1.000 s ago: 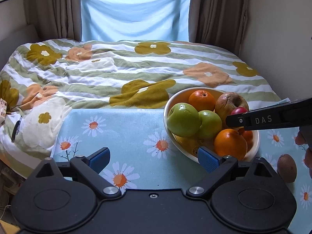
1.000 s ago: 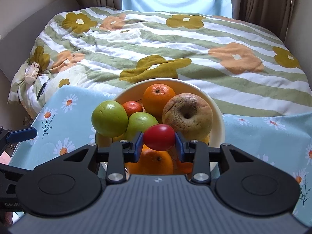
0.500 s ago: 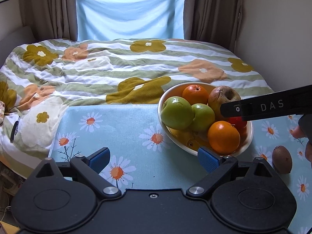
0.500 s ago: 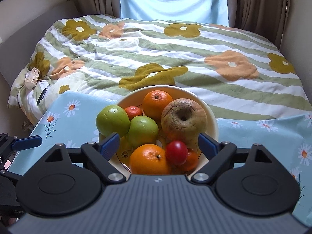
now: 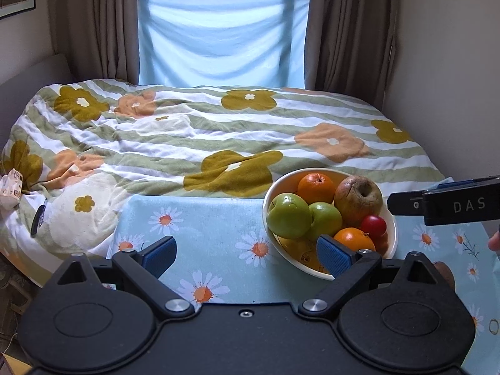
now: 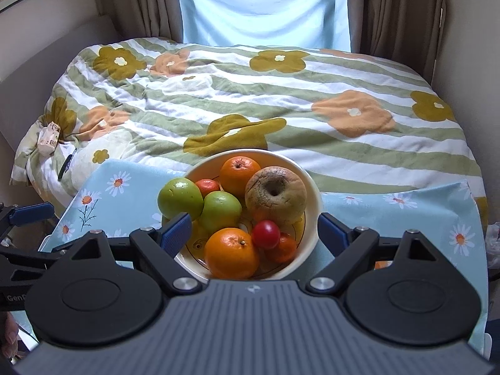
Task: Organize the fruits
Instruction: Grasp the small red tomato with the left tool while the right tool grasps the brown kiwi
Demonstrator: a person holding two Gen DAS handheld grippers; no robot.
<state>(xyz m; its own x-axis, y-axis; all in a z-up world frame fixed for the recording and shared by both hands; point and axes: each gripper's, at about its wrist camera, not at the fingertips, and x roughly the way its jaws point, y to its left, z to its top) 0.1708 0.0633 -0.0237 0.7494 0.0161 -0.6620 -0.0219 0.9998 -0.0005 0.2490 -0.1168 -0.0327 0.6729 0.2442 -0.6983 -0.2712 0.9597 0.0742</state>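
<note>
A white bowl (image 6: 281,155) stands on the daisy tablecloth (image 6: 103,193), filled with fruit: two green apples (image 6: 179,198), two oranges (image 6: 232,253), a wrinkled brown apple (image 6: 275,193), small tangerines and a small red fruit (image 6: 265,234). The red fruit lies loose among the others. My right gripper (image 6: 254,232) hovers open over the bowl's near side with nothing held. My left gripper (image 5: 245,256) is open and empty above the cloth, left of the bowl (image 5: 271,189). In the left wrist view, one right finger (image 5: 443,203) reaches in from the right.
A brown kiwi (image 5: 445,276) lies on the cloth right of the bowl, half hidden by my left gripper's body. Behind the table is a bed with a flowered striped duvet (image 5: 218,131). A small carton (image 5: 11,187) sits at its left edge. Curtains and a wall close the right.
My right gripper opened and let the red fruit go; it now rests in the bowl beside the front orange. Both grippers have drawn back and up from the bowl.
</note>
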